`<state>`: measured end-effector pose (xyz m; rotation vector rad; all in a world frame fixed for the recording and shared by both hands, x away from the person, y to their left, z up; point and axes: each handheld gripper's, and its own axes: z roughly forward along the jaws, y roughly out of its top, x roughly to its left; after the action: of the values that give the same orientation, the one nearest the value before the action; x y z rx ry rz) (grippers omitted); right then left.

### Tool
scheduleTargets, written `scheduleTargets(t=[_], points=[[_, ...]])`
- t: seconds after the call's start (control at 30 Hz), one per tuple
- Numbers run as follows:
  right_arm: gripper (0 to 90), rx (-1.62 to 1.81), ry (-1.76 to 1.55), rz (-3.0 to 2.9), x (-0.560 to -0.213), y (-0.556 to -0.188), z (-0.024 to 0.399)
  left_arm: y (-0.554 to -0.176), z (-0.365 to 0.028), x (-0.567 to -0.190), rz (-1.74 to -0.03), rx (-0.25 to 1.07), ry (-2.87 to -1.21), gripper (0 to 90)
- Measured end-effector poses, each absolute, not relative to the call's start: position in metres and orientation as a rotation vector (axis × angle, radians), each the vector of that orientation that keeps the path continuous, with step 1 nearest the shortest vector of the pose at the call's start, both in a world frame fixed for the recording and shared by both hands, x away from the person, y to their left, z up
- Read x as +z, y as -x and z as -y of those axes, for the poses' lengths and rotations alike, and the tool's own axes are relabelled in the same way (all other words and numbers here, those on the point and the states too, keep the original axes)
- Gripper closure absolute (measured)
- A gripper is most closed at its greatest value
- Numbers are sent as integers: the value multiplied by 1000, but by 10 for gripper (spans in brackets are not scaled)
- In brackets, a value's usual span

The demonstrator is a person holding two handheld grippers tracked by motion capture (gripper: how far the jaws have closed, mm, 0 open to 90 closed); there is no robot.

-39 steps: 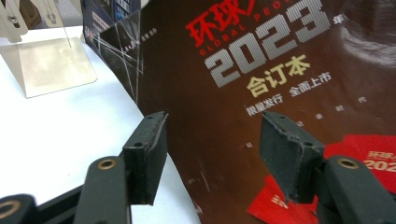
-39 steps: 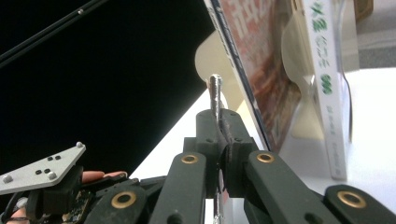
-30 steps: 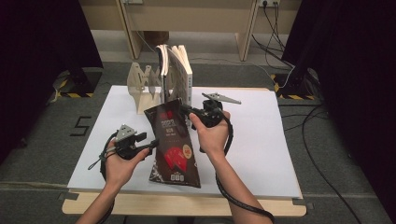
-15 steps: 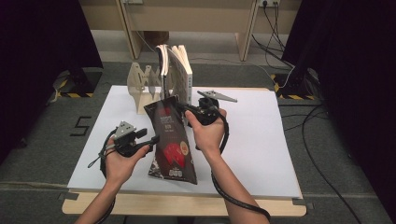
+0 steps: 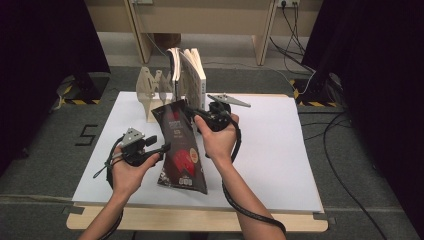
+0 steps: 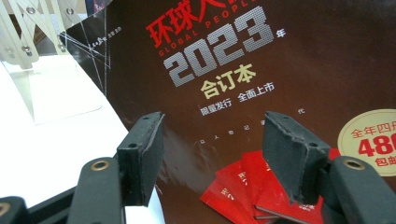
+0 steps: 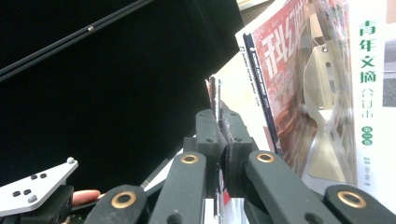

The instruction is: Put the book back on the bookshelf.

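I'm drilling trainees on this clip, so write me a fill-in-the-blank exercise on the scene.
1. The right gripper is shut on the ____ edge of the dark magazine.
2. The left gripper has its jaws ____, with the cover between them.
3. Large silver digits on the cover read ____.
4. Behind the magazine, books stand in a ____ rack.

Missing: top; open; 2023; wooden

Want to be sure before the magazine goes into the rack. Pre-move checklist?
1. Right gripper clamped on the magazine edge: ok; the right gripper view shows the jaws shut on it.
2. Left gripper free of the magazine: ok; jaws open, cover in front of them.
3. Magazine lifted off the table: cannot tell; its lower end looks close to the surface.
4. Free slot in the rack: ok; empty dividers at its left.
5. Books in the rack upright: ok.
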<state>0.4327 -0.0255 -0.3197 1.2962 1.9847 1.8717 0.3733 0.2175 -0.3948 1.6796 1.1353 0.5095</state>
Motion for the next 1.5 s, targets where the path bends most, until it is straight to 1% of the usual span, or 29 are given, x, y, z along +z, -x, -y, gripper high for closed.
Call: scheduleTargets(t=[1.2,1.5], points=[[880,1891,-1260,-1920,-313,-450,-1,-381,-209,-370,-1069,526,-1661,374],[880,1887,-1252,-1918,-314,-453,-8,-384,-202,-358,-1042,492,-1645,382]])
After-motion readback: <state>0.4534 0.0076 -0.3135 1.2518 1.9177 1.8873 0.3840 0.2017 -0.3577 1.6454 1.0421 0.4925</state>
